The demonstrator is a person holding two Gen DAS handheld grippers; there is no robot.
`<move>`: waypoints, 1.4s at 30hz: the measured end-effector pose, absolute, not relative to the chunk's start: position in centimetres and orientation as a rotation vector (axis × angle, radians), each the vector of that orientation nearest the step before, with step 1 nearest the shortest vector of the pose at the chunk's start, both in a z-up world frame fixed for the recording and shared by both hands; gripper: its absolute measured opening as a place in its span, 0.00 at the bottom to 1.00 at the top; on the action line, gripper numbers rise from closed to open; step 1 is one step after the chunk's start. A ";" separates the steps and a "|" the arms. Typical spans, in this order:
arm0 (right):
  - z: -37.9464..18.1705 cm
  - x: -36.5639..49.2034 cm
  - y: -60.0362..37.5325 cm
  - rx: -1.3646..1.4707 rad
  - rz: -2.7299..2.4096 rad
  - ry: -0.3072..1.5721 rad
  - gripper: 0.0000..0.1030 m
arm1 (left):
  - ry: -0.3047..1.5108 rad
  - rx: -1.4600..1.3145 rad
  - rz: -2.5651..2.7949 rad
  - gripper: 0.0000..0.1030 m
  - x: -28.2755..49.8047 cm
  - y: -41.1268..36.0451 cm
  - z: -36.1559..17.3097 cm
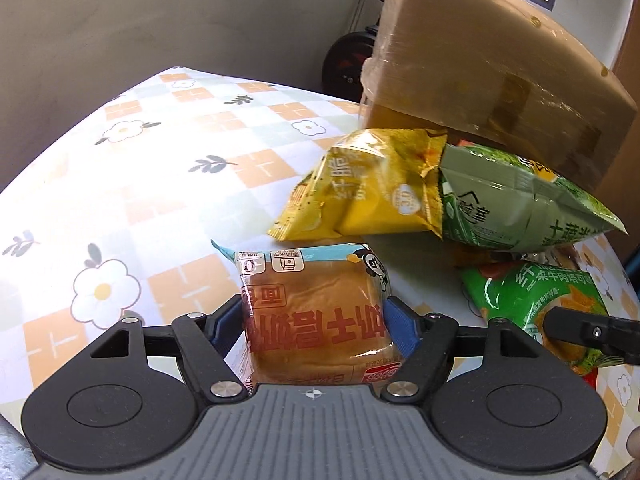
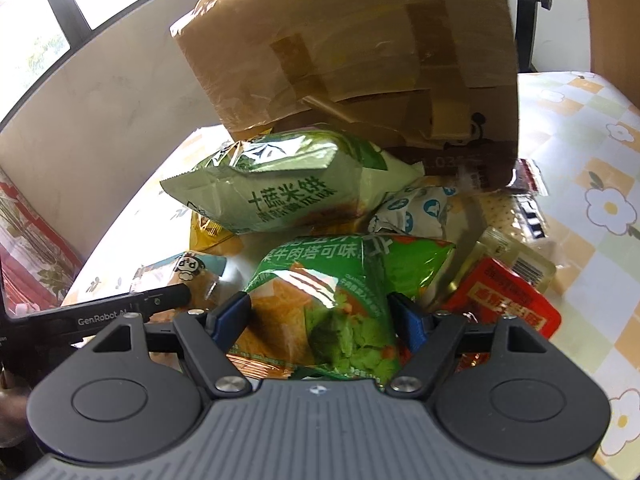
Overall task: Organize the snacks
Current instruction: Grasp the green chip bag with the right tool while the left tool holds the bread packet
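Note:
A clear-wrapped bread packet (image 1: 316, 320) with red print sits on the flowered tablecloth (image 1: 160, 168). My left gripper (image 1: 310, 314) is shut on it, both blue pads pressing its sides. In the right wrist view my right gripper (image 2: 320, 314) is shut on a bright green snack bag (image 2: 320, 280) at the front of the snack pile. That green bag (image 1: 536, 304) also shows in the left wrist view, with a black finger of the right gripper lying across it. The bread packet (image 2: 192, 272) peeks in at the left of the right wrist view.
A taped cardboard box (image 2: 360, 60) lies tipped over the pile. Beneath it are a pale green bag (image 2: 280, 188), a yellow bag (image 1: 360, 192), a white packet (image 2: 416, 212) and a red packet (image 2: 508, 300). A wall borders the far side of the table.

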State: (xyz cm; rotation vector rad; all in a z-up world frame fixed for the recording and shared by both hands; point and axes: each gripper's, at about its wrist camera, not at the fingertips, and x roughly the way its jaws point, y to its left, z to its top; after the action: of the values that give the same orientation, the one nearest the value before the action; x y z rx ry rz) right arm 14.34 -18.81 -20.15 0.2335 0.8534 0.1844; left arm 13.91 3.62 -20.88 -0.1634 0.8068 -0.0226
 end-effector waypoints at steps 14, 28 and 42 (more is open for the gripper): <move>-20.1 17.9 -16.5 0.266 0.110 0.898 0.87 | 0.805 -0.258 -0.047 0.81 13.6 5.0 -21.9; -20.7 19.7 -15.4 0.326 0.083 0.955 0.95 | 0.808 -0.291 -0.065 0.80 13.4 5.4 -22.1; -21.6 21.2 -14.1 0.306 0.086 0.978 0.93 | 0.795 -0.280 -0.074 0.78 13.2 5.2 -22.0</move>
State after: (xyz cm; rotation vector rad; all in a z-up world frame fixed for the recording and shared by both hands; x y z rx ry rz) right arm 21.19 -14.08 -21.60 0.3056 0.9781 0.0861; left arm 13.19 5.23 -21.95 -0.2795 0.7954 -0.0741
